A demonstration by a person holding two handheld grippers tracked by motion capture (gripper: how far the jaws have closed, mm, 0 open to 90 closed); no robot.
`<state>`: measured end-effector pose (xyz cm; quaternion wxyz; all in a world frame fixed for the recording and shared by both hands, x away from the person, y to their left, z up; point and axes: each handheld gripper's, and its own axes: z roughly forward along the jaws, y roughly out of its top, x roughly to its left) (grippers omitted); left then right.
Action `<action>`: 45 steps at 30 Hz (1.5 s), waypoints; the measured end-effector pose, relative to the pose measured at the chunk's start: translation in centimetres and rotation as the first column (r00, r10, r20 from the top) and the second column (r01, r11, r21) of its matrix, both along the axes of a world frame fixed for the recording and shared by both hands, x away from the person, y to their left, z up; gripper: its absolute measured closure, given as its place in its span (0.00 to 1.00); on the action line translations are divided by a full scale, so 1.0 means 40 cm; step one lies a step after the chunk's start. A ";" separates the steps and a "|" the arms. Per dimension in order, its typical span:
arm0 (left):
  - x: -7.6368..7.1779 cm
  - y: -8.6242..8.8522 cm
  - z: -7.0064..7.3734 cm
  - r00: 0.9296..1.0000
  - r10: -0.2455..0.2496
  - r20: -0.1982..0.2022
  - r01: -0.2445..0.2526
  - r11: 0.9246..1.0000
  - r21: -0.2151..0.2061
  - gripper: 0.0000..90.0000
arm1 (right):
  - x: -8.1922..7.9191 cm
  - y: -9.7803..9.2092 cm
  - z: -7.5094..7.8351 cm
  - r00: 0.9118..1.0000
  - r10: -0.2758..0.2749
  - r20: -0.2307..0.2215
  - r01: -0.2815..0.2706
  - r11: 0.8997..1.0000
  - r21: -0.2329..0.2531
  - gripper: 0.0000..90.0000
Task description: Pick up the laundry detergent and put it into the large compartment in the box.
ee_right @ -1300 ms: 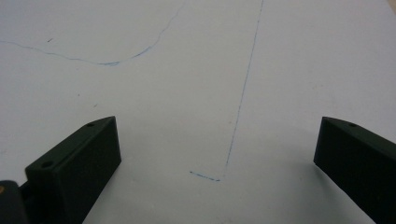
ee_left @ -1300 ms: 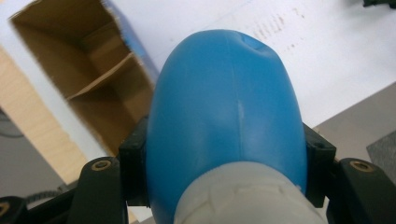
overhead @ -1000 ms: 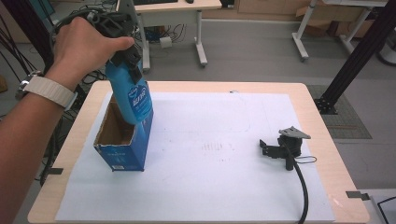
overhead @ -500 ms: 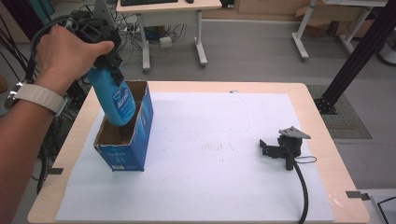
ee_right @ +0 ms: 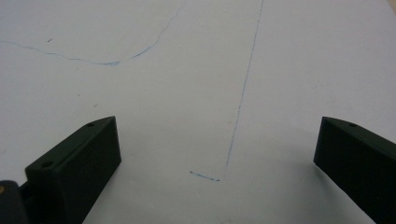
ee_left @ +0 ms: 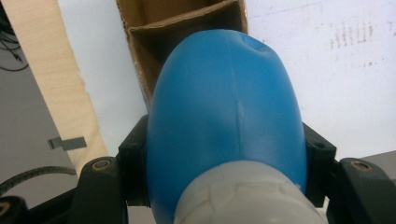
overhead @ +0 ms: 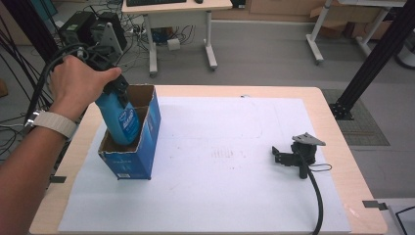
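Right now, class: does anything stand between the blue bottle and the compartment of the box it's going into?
Nothing visible does. The blue bottle, held in the left hand-held gripper, is already partly inside the near compartment of the cardboard box; the divider lies beyond it.

One blue bottle (overhead: 120,120) and one cardboard box (overhead: 133,155) are counted. Two tongs are seen: left tongs (overhead: 108,73), right tongs (overhead: 296,154).

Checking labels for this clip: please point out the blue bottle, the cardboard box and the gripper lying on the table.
blue bottle (overhead: 123,122), high view, on its labelled side.
cardboard box (overhead: 128,165), high view, on its blue front wall.
right gripper (overhead: 279,155), high view, between its fingers, lying on the white sheet.
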<state>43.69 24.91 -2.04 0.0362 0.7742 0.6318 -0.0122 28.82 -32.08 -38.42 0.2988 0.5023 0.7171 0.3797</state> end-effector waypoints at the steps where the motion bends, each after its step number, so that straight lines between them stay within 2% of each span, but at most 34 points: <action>1: -0.002 -0.003 -0.005 1.000 -0.004 0.003 0.004 1.000 0.004 0.42 | 0.000 0.000 0.000 1.000 0.000 0.001 0.000 1.000 0.000 0.00; 12: -0.014 -0.015 -0.051 1.000 -0.011 0.022 0.010 1.000 0.017 0.42 | 0.000 0.000 0.000 1.000 0.000 0.000 0.000 1.000 0.000 0.00; 18: -0.009 -0.010 -0.086 1.000 -0.006 0.012 0.006 1.000 0.003 0.42 | 0.000 0.000 0.000 1.000 0.001 0.002 -0.001 1.000 -0.001 0.00; 27: -0.003 -0.017 -0.127 1.000 -0.005 0.007 0.005 1.000 0.017 0.42 | 0.000 0.000 -0.001 1.000 -0.001 0.002 0.001 1.000 0.001 0.00; 31: -0.001 -0.022 -0.155 1.000 -0.014 0.005 0.013 1.000 0.021 0.42 | 0.000 0.000 -0.001 1.000 -0.001 0.002 0.001 1.000 0.001 0.00; 45: 0.020 -0.034 -0.217 1.000 -0.010 -0.022 0.011 0.999 0.048 0.42 | 0.000 0.000 -0.001 1.000 -0.001 0.004 0.001 1.000 0.002 0.00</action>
